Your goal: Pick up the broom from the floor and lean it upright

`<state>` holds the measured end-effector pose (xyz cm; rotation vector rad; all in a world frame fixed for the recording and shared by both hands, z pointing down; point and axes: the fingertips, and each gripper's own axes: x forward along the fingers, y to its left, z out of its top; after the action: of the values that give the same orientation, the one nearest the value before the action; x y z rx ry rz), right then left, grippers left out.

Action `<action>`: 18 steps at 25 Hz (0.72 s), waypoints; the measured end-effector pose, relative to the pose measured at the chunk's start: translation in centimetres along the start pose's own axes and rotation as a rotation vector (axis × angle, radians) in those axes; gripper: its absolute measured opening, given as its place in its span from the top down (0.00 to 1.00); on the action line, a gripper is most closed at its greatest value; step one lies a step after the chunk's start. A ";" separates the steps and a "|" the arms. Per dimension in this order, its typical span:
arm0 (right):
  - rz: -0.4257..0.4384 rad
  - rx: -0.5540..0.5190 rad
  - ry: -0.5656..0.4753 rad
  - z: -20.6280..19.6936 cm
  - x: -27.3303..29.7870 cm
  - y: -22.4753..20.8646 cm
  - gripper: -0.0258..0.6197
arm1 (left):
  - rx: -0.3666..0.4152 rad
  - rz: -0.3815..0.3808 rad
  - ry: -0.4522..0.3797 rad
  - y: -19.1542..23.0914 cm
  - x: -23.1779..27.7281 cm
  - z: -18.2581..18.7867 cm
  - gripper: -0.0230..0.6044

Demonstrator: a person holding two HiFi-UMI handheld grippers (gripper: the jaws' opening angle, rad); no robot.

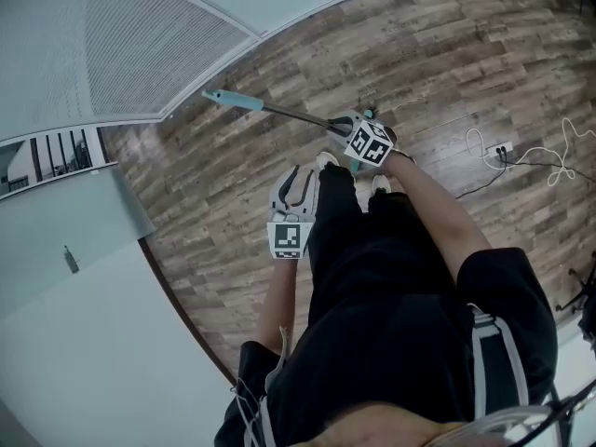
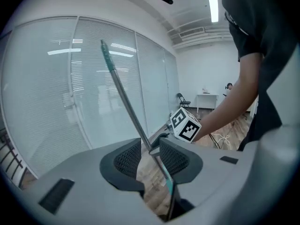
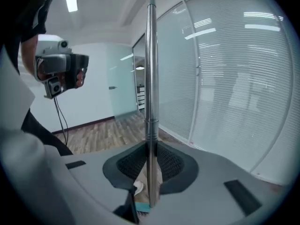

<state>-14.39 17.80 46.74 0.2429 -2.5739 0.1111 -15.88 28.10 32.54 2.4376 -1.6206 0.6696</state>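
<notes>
The broom (image 1: 289,115) was already off the floor (image 1: 223,203). The head view showed its metal handle slanting from in front of the person's legs up and away toward the glass wall (image 1: 140,54), with the teal tip (image 1: 233,101) at the far end. The right claw (image 3: 150,161) was clamped on the handle, both ribbed pads pressed against the metal with the shaft rising almost straight out of them in its own view. The left claw (image 2: 149,157) sat lower on the same handle with its jaws apart. The shaft passed through the gap close to the right-hand pad and left clear space on the other side, so this claw was guiding at most, not gripping.

The brush end could not be made out. It was hidden by the person's body in the head view, and only a teal section of the lower shaft showed below the pads in the two gripper views. Whether it touched the floor could not be told. Some cables (image 1: 531,161) lay on the floor well off to the right, away from the work.

By my reading, the pick-up was done and the raising well under way. Still to come were bringing the handle fully upright, resting it against the glass wall or another support, and letting go.
</notes>
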 end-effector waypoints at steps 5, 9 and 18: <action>-0.116 0.137 -0.038 0.5 -2.2 -5.4 0.84 | -0.108 0.026 -0.034 3.0 1.1 -0.8 0.74; -0.237 0.225 -0.090 1.1 -5.1 -10.3 0.84 | -0.219 0.021 -0.127 5.1 3.3 -0.1 0.76; -0.498 0.303 -0.080 3.4 -11.3 -20.2 0.84 | -0.459 -0.219 -0.234 10.9 12.9 3.4 0.92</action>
<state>-2.80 -0.70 38.47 1.0050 -2.4831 0.3094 -20.63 11.60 33.73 2.3516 -1.3562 -0.0258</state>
